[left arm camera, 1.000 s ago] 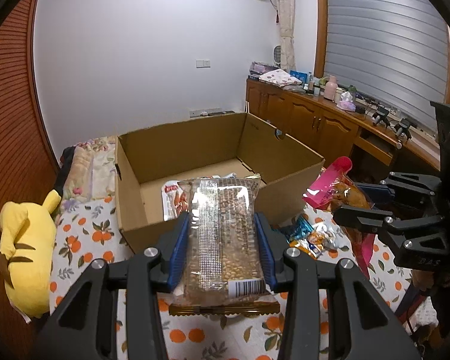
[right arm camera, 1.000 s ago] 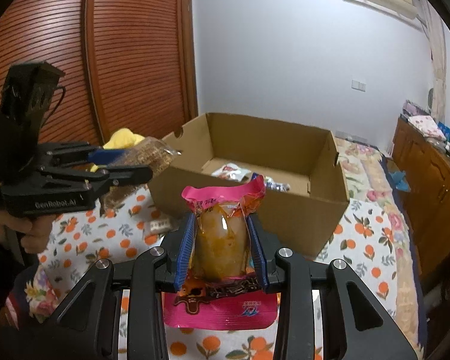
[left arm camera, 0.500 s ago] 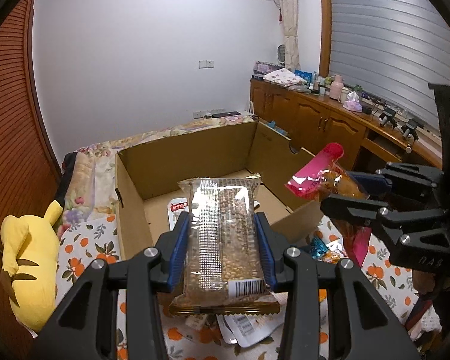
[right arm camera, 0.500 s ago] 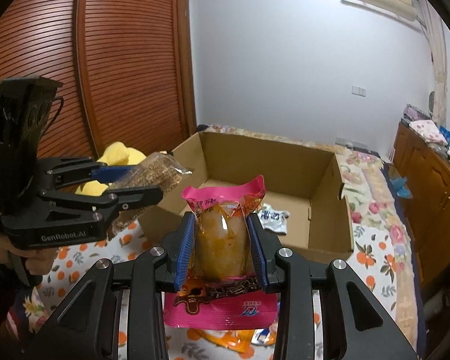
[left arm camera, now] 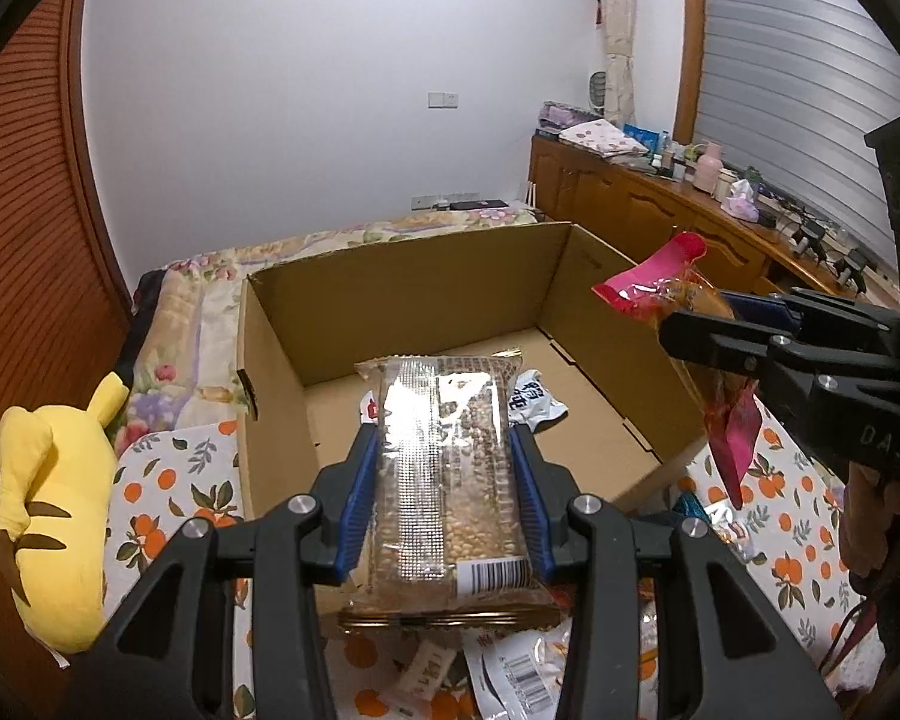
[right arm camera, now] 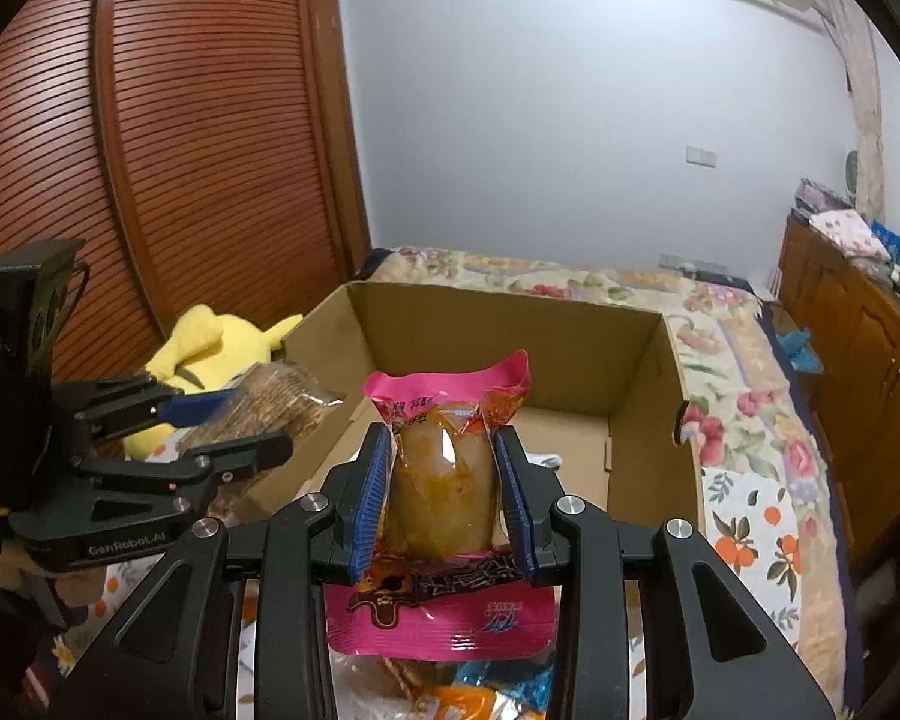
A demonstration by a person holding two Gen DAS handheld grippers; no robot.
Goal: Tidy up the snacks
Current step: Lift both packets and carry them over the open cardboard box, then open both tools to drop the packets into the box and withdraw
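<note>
- Left gripper clamps the clear oblong nut-bar packet, over the open brown cardboard box at 12 o'clock; lower it before letting go
- Right gripper grips the pink-topped orange snack pouch; release it clear of the white wrappers inside

A home bedroom: a bed under flowered and orange-print bedding, a yellow plush toy lying on it, a slatted wooden wardrobe door, a low wooden dresser cluttered with bottles, and a curtained, shuttered window.
</note>
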